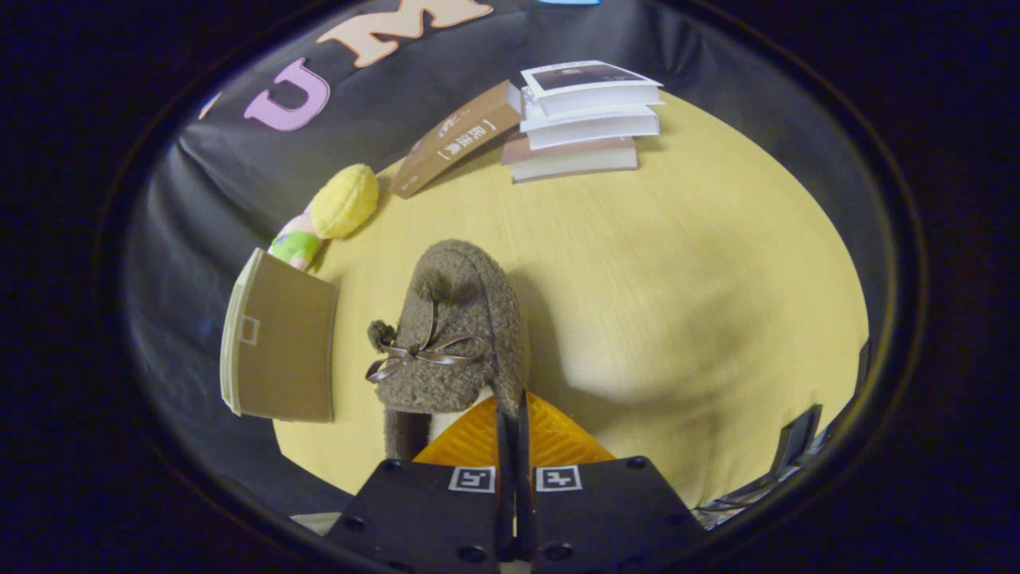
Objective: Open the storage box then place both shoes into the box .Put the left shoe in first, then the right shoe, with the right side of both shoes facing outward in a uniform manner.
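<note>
We saw the table (677, 263) lying bare right of the shoe (454, 335). The gripper (514, 430) clenched that shoe's rim, the cardboard box (279, 347) just left.

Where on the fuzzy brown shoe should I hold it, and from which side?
Grip the thin side wall of the opening at the heel end, coming in from behind the heel. The fuzzy shoe points toe-away, and its toe is bulky and carries a bow, so it is too thick to pinch. The gripper appears shut on that wall already, which looks like a sound hold.
</note>
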The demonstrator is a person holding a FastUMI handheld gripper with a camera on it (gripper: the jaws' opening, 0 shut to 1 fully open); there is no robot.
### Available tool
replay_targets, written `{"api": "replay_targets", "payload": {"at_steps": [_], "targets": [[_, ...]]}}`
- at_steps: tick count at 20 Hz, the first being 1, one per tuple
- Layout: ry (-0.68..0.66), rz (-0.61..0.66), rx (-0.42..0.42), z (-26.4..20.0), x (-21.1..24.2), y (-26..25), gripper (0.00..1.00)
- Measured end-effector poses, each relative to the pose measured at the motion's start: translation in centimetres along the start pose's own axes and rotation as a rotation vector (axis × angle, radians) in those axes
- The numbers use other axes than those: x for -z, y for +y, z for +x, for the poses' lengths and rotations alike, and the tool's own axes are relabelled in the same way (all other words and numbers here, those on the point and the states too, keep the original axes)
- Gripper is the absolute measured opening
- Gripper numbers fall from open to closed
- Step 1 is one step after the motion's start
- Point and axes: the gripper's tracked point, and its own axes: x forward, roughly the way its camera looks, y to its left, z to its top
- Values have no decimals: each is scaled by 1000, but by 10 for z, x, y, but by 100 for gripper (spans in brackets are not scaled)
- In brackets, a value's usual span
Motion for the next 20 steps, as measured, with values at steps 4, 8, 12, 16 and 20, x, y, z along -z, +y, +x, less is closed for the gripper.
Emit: {"api": "replay_targets", "payload": {"at_steps": [4, 8, 12, 16, 20], "targets": [[-22, 16, -55, -18, -7, 52, 5], [-46, -9, -99, -32, -15, 111, 5], [-52, -44, -152, -40, -18, 176, 5], [-61, -91, -196, -43, -20, 237, 5], [-70, -121, -239, -45, -21, 293, 5]]}}
